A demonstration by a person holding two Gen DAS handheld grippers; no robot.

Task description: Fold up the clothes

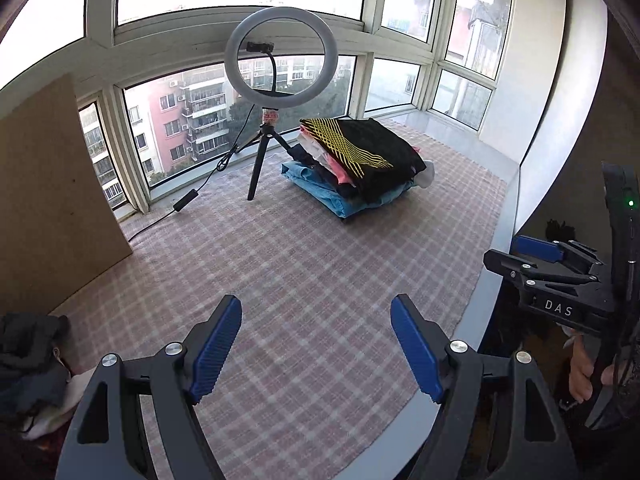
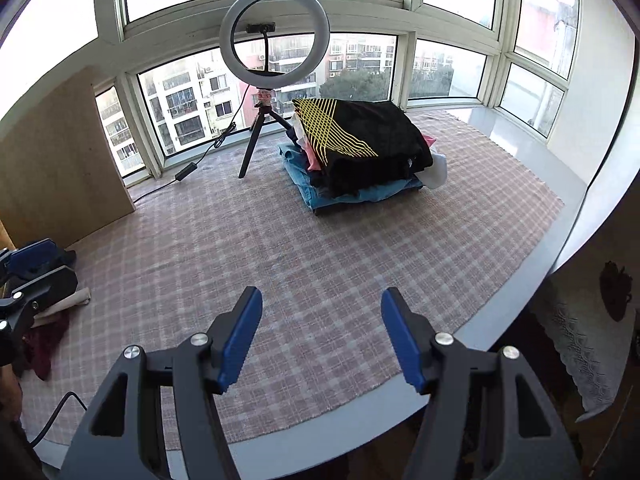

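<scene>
A stack of folded clothes (image 1: pixel 356 164), topped by a black garment with yellow lines, sits at the far side of the checked cloth (image 1: pixel 280 272); it also shows in the right wrist view (image 2: pixel 360 152). A heap of unfolded dark and white clothes (image 1: pixel 32 368) lies at the near left, seen in the right wrist view (image 2: pixel 52 320) too. My left gripper (image 1: pixel 316 344) is open and empty above the cloth. My right gripper (image 2: pixel 322 336) is open and empty above the cloth's near edge. Each gripper shows at the side of the other's view, the right (image 1: pixel 548 264) and the left (image 2: pixel 28 268).
A ring light on a tripod (image 1: pixel 276 64) stands at the back by the windows, its cable (image 1: pixel 192 196) trailing left across the cloth. A brown board (image 1: pixel 52 184) leans at the left. The table's pale edge (image 1: pixel 480 300) curves along the right.
</scene>
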